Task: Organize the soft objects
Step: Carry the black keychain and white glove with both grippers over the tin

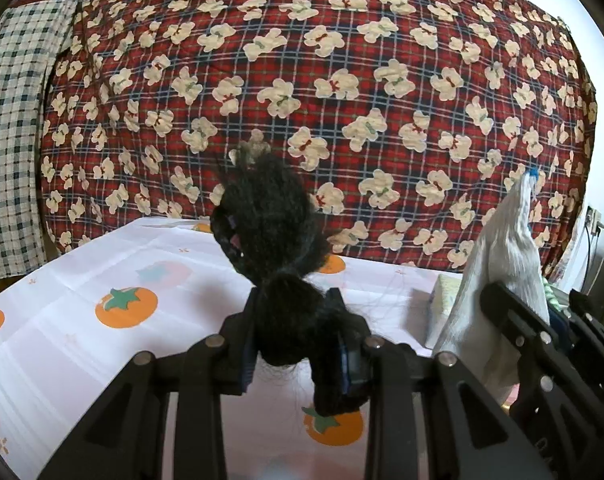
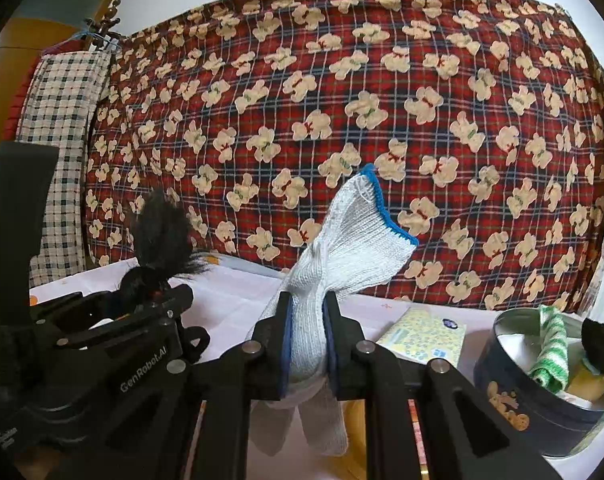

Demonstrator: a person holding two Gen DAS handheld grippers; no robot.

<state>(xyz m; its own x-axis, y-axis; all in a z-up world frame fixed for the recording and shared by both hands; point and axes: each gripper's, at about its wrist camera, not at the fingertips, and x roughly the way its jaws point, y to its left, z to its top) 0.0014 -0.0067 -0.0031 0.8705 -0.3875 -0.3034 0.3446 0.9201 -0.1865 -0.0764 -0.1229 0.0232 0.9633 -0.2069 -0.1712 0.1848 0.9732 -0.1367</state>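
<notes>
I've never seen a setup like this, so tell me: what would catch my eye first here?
Probably the big red plaid blanket with cream teddy bears hanging across the whole background. In front of it, the left gripper has its jaws shut on a fuzzy black furry toy, while the right gripper pinches a white knit glove with a blue cuff, both held above the table.

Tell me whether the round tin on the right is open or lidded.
Open. The round tin has no lid on; its bare inner wall shows, and a green striped cloth sticks up past the rim.
</notes>
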